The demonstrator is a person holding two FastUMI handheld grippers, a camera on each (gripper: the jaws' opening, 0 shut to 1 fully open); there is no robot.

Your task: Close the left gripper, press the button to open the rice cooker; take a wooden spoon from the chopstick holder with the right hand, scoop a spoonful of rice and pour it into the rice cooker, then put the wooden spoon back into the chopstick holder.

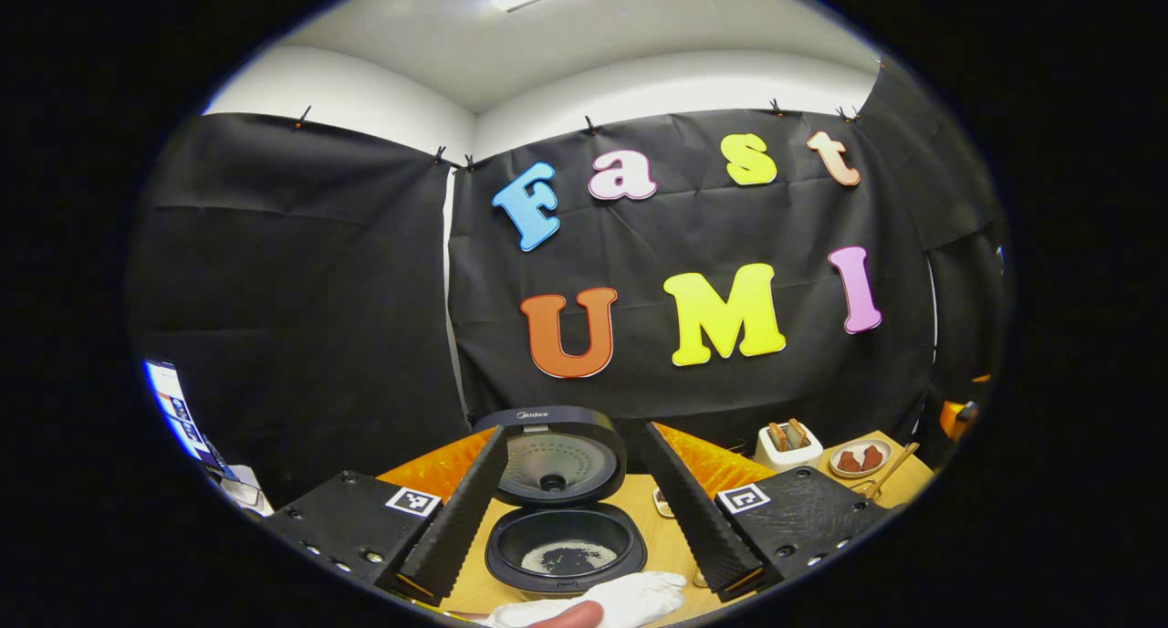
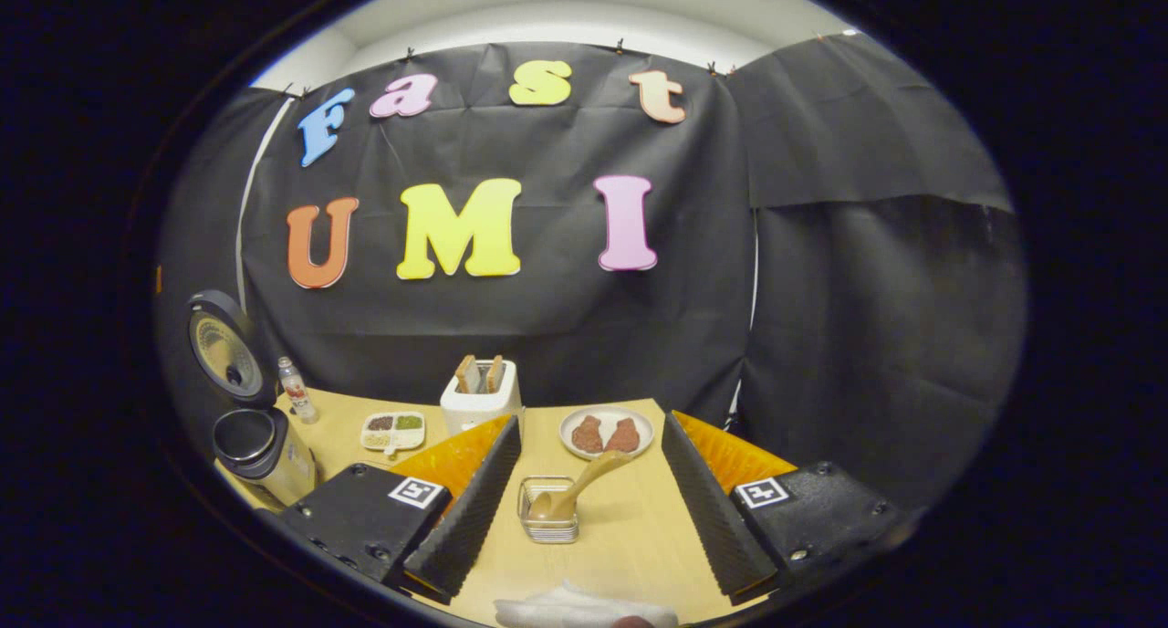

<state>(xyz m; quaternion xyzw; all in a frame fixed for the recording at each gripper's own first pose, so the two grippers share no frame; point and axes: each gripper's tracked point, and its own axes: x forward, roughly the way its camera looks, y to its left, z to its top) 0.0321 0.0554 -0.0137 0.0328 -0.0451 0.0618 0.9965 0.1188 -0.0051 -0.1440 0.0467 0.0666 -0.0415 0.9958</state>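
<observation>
A: Since the rice cooker (image 1: 557,509) stands lid-up with rice in its pot, right between the left gripper (image 1: 570,505)'s wide-spread fingers, I'd judge the pouring done.

B: And the right gripper view?

A: The right gripper (image 2: 589,500) is wide and empty; the wooden spoon (image 2: 575,491) sits in the chopstick holder (image 2: 547,518), between its fingers. Returning looks finished; next, just back away.

Rice cooker (image 2: 251,427) cut off at picture's edge.
</observation>
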